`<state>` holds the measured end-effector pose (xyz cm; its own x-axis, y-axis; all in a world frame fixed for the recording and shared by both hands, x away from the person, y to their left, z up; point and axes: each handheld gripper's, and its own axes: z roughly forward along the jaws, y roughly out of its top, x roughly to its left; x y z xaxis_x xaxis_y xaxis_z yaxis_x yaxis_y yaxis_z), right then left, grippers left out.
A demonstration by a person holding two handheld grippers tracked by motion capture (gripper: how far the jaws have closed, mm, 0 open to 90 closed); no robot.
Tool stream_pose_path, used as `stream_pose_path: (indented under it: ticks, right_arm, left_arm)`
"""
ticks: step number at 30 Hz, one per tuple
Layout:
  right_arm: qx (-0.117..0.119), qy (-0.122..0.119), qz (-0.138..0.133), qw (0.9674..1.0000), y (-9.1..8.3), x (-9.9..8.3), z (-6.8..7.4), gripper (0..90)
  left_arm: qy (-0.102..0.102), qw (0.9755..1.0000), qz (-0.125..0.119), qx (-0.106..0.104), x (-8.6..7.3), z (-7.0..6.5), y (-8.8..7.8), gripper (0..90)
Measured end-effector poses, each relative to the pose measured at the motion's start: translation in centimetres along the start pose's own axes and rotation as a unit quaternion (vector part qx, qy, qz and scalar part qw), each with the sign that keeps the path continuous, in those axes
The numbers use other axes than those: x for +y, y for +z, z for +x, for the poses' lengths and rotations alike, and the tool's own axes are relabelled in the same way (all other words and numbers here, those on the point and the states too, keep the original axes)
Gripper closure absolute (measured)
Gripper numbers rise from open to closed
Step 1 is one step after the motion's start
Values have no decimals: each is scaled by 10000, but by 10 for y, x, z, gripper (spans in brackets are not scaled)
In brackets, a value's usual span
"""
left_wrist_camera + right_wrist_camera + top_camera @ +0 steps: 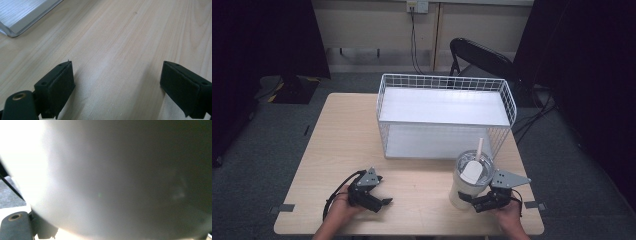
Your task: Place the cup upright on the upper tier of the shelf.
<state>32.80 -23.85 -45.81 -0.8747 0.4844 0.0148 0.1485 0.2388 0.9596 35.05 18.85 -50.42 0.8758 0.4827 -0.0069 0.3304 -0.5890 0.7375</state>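
Note:
A cream tumbler (467,182) with a clear lid and a pale straw (480,147) stands near the table's front right. My right gripper (472,200) presses against its lower side from the right. In the right gripper view the tumbler's wall (112,182) sits right up against the camera between the jaws, so the gripper looks shut on it. My left gripper (384,202) rests low at the front left of the table. Its jaws (117,82) are spread wide over bare wood with nothing between them.
A white wire basket (447,82) with a flat white shelf stands at the back middle of the light wooden table (342,140); its base corner (22,15) appears in the left gripper view. A dark folding chair (482,55) stands behind the table.

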Motion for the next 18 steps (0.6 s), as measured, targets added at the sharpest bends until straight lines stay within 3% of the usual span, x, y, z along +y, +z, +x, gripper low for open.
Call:
stream_pose_path:
  ticks: [5, 9, 18]
  right_arm:
    - [-87, 74, -226, 9997, -6, 7, -2, 98]
    - [-162, -64, -195, 9997, -11, 17, -2, 98]
    - [-35, -50, -115, 9999, -14, 24, -6, 98]
  left_arm:
    - [-9, 10000, -7, -9, 0, 0, 0, 116]
    - [-19, 10000, -6, -14, 0, 0, 0, 121]
    - [-27, 10000, -12, -13, 0, 0, 0, 121]
